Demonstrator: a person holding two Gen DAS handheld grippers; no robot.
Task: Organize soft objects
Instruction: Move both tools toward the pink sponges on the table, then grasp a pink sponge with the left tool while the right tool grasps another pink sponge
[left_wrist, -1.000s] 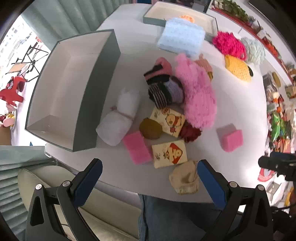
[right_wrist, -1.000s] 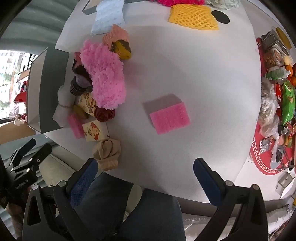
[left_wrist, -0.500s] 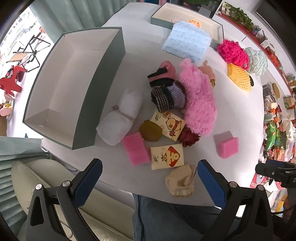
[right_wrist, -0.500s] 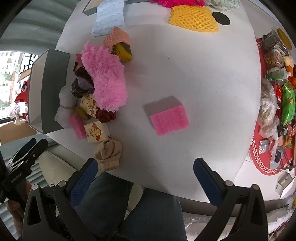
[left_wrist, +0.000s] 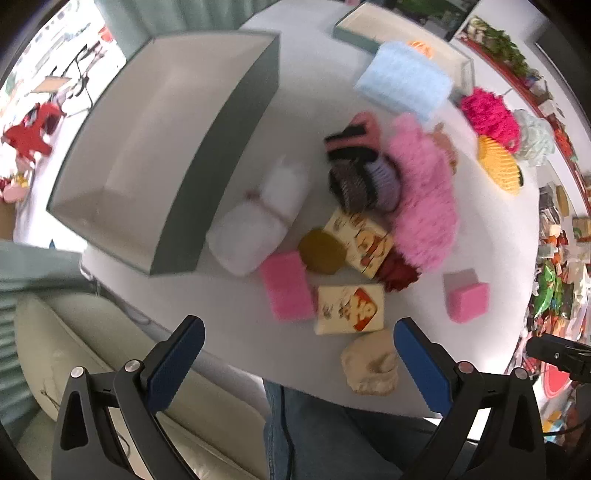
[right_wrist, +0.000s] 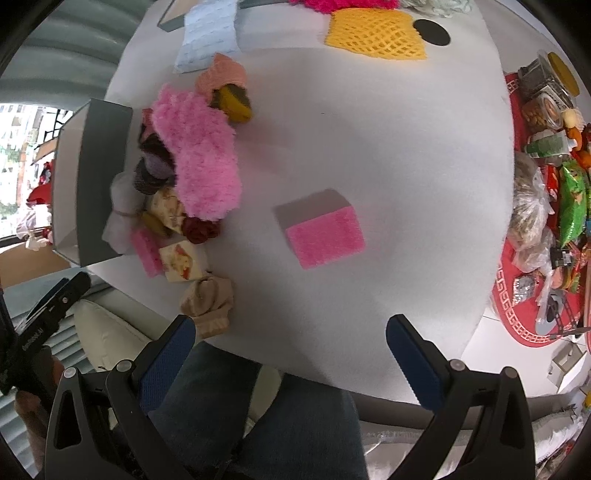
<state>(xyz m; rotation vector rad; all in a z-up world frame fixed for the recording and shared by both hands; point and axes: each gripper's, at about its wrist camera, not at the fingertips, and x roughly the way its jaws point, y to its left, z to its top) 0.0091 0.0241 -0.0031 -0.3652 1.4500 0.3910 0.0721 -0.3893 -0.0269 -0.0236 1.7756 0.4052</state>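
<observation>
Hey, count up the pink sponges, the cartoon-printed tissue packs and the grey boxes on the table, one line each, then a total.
Pink sponges: 2, one in the pile, one apart on the table.
Cartoon tissue packs: 2.
Grey boxes: 2, a deep one and a shallow one at the far edge.
Total: 6

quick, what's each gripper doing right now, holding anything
Left gripper: open, holding nothing, above the table's near edge.
Right gripper: open, holding nothing, above the table's near edge.
</observation>
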